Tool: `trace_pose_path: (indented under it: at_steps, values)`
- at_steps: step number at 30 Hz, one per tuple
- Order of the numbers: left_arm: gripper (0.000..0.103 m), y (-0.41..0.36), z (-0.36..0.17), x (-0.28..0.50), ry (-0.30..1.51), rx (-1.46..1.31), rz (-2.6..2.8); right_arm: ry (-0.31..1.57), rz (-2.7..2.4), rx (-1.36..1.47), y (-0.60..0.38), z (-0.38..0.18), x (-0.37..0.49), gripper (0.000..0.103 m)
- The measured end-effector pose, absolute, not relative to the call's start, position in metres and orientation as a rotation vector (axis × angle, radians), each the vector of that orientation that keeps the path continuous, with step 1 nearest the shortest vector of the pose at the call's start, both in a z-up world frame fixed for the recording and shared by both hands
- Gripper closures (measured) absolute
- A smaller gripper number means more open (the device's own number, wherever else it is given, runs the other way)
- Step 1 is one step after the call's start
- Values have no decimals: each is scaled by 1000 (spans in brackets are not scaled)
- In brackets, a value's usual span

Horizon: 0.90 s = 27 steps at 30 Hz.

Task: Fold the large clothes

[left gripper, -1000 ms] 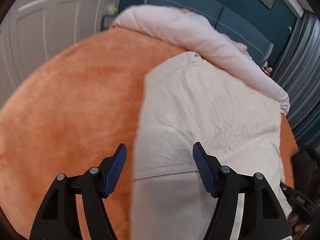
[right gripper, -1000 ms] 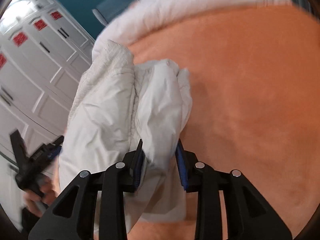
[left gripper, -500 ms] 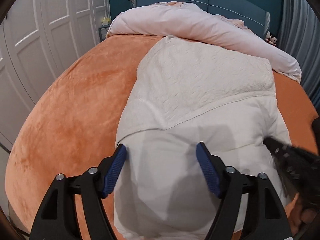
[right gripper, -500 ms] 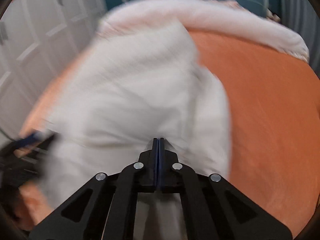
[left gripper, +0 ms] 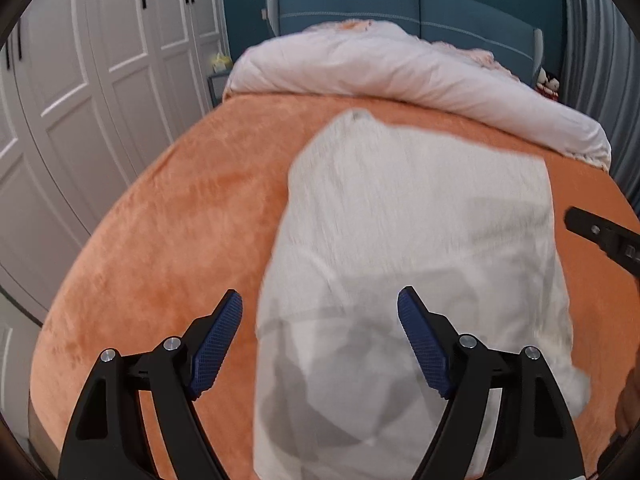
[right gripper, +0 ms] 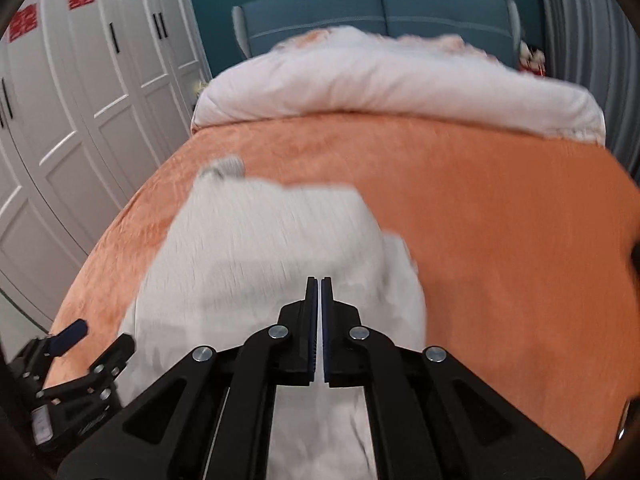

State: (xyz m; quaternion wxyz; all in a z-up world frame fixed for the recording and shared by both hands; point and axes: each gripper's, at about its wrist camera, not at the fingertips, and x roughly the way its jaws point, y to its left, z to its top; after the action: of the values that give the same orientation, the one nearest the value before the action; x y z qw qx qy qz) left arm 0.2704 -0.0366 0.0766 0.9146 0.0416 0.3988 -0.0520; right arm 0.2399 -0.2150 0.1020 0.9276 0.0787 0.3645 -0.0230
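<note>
White garment flat on orange bedspread — left gripper fingers spread wide, empty; right gripper fingers pressed together, empty.

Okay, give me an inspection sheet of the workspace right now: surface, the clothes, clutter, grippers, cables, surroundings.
Surface: orange plush bedspread covering the bed.
Job's things: large white garment lying flat on the bedspread, partly folded; image blurred.
Clutter: rolled pale pink duvet across the head of the bed.
Grippers: left gripper open, fingers straddling the garment's near left edge, nothing between them; right gripper shut above the garment, whether it pinches cloth cannot be told.
Cables: nothing seen.
Surroundings: white panelled wardrobe doors on the left, blue padded headboard, grey curtain on the right.
</note>
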Motion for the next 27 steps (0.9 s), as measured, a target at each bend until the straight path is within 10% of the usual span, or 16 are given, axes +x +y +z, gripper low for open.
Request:
trace_pose_path:
  at_steps: [27]
  values:
    - [17,-55,-10,413,843,-95,-11,760,-122,238,-240,-7,328,103]
